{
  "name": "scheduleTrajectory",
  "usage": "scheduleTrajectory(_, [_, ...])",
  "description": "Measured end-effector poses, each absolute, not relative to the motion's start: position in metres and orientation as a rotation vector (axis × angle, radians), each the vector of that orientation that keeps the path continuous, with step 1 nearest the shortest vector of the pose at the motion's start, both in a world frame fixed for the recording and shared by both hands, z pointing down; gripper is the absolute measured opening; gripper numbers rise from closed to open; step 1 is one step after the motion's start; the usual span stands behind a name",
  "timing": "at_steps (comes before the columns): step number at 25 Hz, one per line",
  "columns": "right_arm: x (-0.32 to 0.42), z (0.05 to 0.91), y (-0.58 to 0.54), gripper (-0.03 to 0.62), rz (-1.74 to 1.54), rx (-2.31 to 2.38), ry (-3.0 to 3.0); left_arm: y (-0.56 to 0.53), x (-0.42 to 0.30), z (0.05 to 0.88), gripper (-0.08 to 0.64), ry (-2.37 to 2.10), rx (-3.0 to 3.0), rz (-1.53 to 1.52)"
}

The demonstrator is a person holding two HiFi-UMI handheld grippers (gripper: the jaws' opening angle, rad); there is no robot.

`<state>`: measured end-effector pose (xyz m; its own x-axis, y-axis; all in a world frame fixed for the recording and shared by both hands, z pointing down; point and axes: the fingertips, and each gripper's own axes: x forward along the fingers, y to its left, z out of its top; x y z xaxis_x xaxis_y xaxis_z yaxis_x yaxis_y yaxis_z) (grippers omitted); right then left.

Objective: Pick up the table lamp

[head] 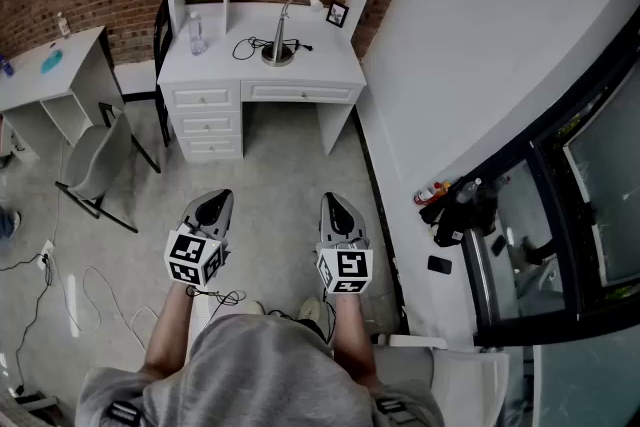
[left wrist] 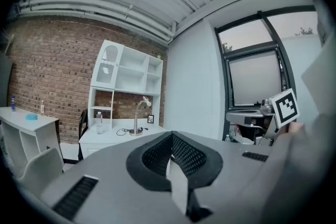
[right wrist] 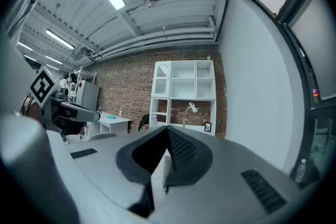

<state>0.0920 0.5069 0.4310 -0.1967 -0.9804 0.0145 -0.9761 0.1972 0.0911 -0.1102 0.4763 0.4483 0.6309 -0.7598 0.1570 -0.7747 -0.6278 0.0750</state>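
Standing on white desk at 12 o'clock: table lamp, well apart from both grippers, water bottle at its 9 o'clock. Left gripper clenched, empty. Right gripper clenched, empty. Both point toward desk.

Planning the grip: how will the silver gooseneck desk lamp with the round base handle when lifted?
The silver gooseneck lamp probably stands steady: its round base looks broad and heavy. The thin curved neck may flex, letting the head sway. Its black cord will likely trail and tug.
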Motion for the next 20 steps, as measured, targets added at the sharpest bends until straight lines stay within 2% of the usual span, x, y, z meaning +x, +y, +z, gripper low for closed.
scheduleTrajectory(20, [0.085,0.456,0.468,0.021,0.119,1.908,-2.460,0.441,-0.113,0.456,0.003,-1.317,2.711,0.216])
